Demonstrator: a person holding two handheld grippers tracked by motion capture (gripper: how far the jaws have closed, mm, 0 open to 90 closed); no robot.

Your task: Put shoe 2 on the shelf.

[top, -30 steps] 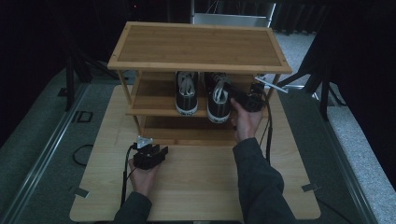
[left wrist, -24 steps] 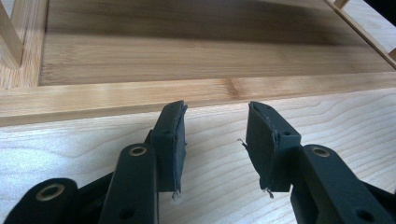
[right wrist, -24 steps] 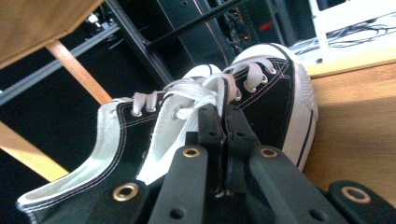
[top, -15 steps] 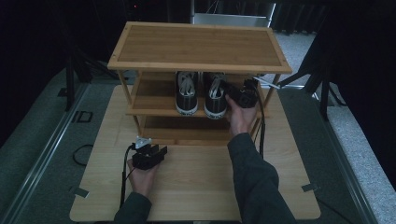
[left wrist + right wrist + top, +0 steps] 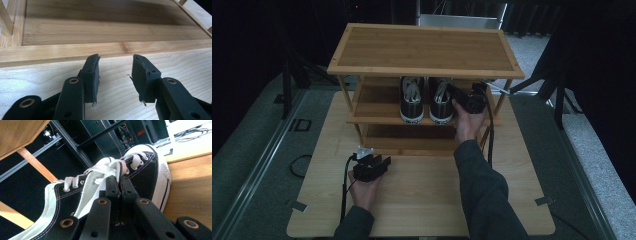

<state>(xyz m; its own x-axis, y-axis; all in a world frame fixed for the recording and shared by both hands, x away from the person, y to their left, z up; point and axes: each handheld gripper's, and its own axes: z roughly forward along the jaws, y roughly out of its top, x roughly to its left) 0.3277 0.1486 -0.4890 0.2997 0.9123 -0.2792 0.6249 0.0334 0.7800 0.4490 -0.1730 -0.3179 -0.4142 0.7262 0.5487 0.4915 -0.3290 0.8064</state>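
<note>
- The right gripper [image 5: 458, 98] is at the middle shelf of the wooden rack [image 5: 422, 50], its fingers [image 5: 113, 185] pinching the tongue and side of the right-hand black sneaker [image 5: 441, 99]
- 2 sneakers stand side by side; the other sneaker [image 5: 411, 98] is untouched
- The left gripper [image 5: 379, 162] rests on the worktop [image 5: 427, 200], fingers [image 5: 90, 75] spread and empty
</note>
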